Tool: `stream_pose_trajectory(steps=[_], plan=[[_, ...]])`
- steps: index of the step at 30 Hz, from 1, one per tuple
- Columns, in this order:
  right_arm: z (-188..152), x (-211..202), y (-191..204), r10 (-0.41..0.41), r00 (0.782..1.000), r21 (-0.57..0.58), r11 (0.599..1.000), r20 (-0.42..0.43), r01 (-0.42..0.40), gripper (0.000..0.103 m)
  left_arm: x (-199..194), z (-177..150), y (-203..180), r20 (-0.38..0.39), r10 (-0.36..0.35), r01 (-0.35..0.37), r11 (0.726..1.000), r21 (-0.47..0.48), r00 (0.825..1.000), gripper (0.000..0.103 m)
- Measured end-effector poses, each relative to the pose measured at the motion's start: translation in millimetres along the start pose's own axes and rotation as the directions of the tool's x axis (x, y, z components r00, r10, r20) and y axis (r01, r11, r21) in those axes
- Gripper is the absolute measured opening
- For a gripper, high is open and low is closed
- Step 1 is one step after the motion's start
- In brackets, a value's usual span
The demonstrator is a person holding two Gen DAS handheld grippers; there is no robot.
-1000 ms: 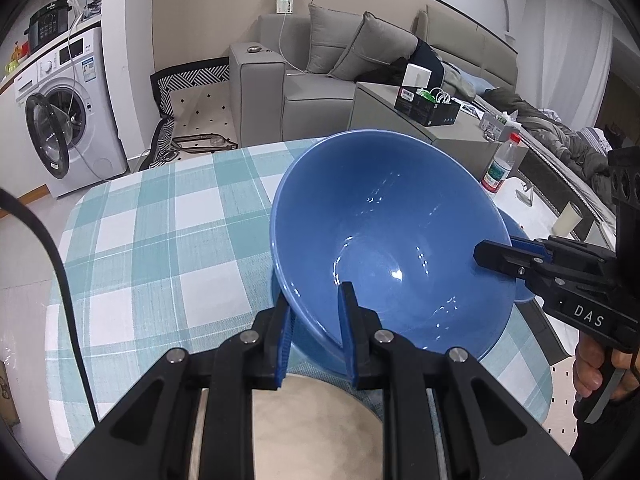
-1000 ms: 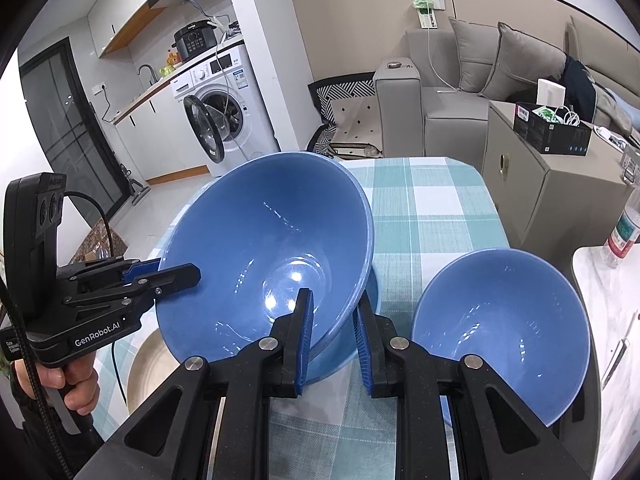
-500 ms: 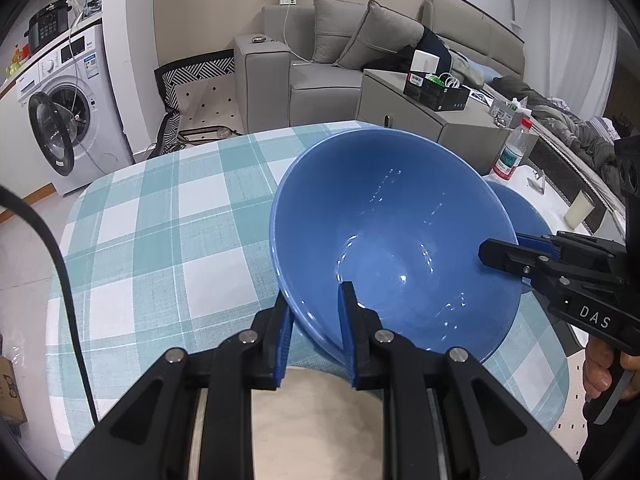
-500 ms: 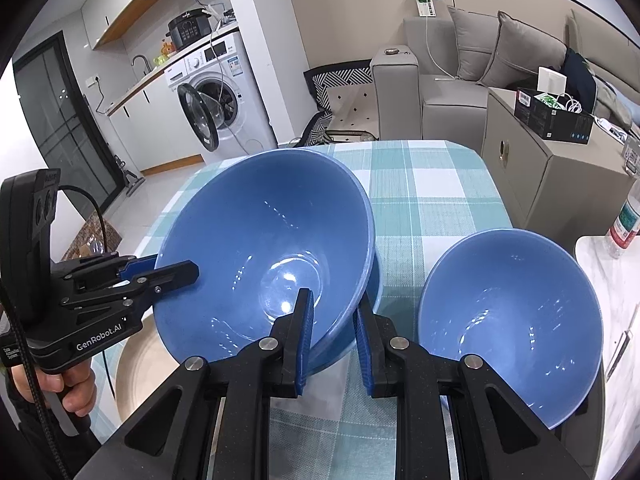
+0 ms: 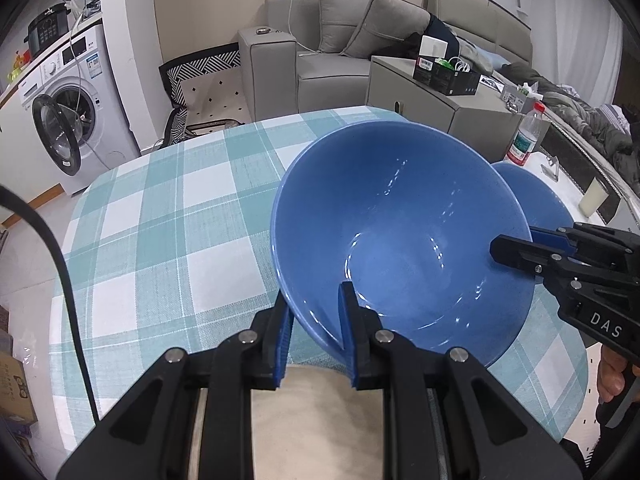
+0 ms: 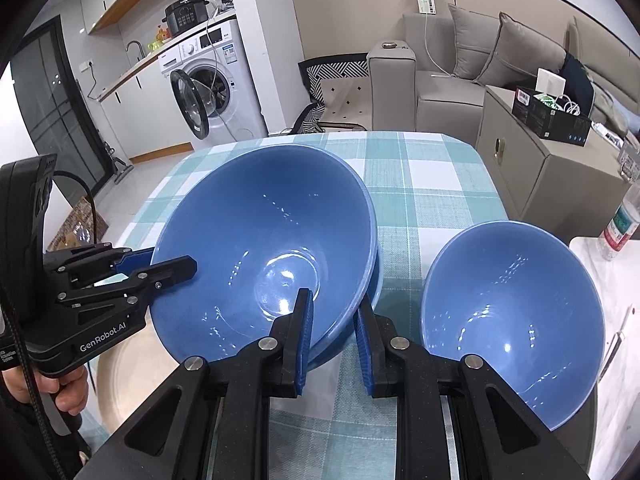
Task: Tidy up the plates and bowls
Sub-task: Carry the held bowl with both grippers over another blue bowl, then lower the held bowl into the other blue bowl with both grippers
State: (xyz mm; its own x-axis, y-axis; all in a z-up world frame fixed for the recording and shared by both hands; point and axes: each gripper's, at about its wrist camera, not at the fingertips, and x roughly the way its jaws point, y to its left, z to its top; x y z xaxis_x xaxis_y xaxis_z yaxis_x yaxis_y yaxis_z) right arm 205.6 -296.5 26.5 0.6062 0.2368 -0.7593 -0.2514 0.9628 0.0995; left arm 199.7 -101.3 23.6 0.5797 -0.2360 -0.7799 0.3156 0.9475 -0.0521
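Left hand-held gripper [image 5: 314,318] and right hand-held gripper [image 6: 334,334] each pinch the big bowl [image 5: 400,240] by its rim. Thin glossy rim: uneven lowering could let it slip onto the worktop [image 5: 160,220] or knock the small bowl [image 6: 512,312] beside the right one.

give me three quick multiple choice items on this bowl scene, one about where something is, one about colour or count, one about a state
1. Where does the smaller blue bowl sit relative to the large blue bowl in the right wrist view?
A. to its right
B. inside it
C. to its left

2. What pattern does the tablecloth show?
A. red stripes
B. teal and white checks
C. plain grey

3. How is the large blue bowl held?
A. by the left gripper alone
B. by neither gripper
C. by the left gripper and right gripper, each shut on its rim

Answers:
1. A, the smaller bowl lies apart on the right side.
2. B, teal and white squares cover the table.
3. C, each view shows one finger inside the rim and one outside, on opposite sides.
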Motion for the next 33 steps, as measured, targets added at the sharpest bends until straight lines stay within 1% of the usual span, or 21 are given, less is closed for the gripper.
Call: stream_pose_trajectory(steps=[6, 10, 16, 22, 29, 33], plan=[[-2.7, 3.8, 1.9, -0.009, 1.0, -0.005, 1.0, -0.013, 0.009, 0.021, 4.5, -1.3, -3.4, 0.002, 0.035, -0.035, 0.999, 0.016, 0.999, 0.02], [-4.4, 5.3, 4.3, -0.02, 1.0, -0.011, 1.0, -0.012, 0.02, 0.021, 4.8, -1.7, -3.8, 0.003, 0.04, -0.041, 0.999, 0.019, 0.999, 0.02], [-6.5, 6.9, 9.5, -0.044, 0.999, -0.037, 0.998, -0.011, 0.044, 0.023, 9.4, -2.7, -5.1, -0.004, 0.072, -0.071, 0.997, 0.036, 0.997, 0.021], [-9.0, 7.4, 18.6, -0.094, 0.996, -0.08, 0.992, 0.002, 0.094, 0.024, 12.6, -3.8, -9.7, -0.006, 0.095, -0.095, 0.994, 0.057, 0.995, 0.022], [-10.5, 9.1, 29.9, -0.149, 0.989, -0.139, 0.979, 0.022, 0.151, 0.027, 14.6, -5.0, -8.4, -0.012, 0.093, -0.092, 0.994, 0.062, 0.996, 0.024], [-11.2, 9.9, 31.9, -0.17, 0.985, -0.168, 0.97, 0.034, 0.173, 0.031, 15.2, -5.6, -9.1, -0.012, 0.095, -0.094, 0.993, 0.069, 0.995, 0.026]])
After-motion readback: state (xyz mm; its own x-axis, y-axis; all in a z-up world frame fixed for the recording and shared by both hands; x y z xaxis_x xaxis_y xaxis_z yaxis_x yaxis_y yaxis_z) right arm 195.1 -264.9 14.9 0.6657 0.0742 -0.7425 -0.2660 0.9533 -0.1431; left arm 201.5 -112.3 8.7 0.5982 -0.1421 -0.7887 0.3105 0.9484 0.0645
